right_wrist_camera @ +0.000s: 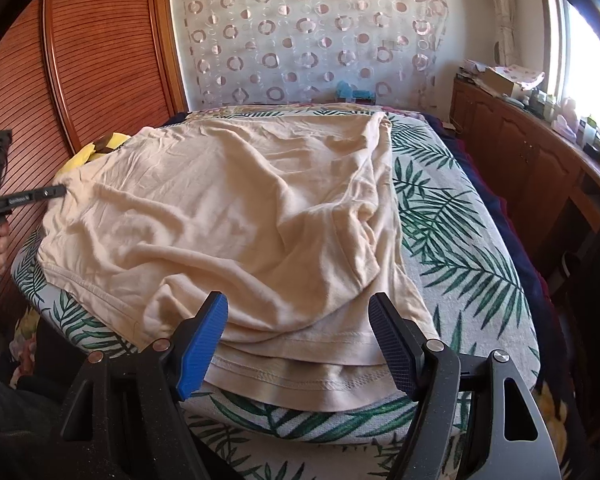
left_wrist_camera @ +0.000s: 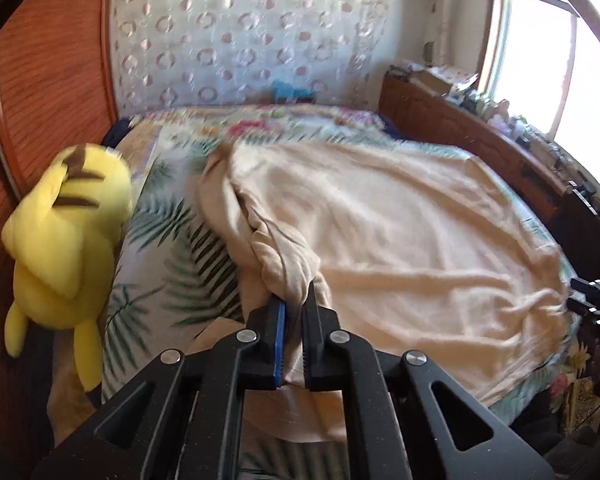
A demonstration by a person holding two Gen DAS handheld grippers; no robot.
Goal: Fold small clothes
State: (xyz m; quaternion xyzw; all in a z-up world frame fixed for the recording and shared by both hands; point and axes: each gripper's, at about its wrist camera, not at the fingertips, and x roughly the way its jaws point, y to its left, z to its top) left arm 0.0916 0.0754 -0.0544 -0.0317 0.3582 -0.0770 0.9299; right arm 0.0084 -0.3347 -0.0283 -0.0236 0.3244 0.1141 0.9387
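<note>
A cream garment (right_wrist_camera: 236,216) lies spread and wrinkled on the bed's palm-leaf sheet (right_wrist_camera: 452,216). In the left wrist view my left gripper (left_wrist_camera: 294,300) is shut on a bunched fold of the garment (left_wrist_camera: 380,224) at its left side. That gripper also shows at the left edge of the right wrist view (right_wrist_camera: 56,191), touching the cloth. My right gripper (right_wrist_camera: 298,304) is open, its jaws wide apart over the garment's near hem. It also shows at the far right of the left wrist view (left_wrist_camera: 580,292).
A yellow plush toy (left_wrist_camera: 64,232) sits against the wooden wardrobe (right_wrist_camera: 80,60) left of the bed. A wooden cabinet (right_wrist_camera: 532,160) with clutter runs along the right under a bright window. A patterned curtain (right_wrist_camera: 312,40) hangs behind the bed.
</note>
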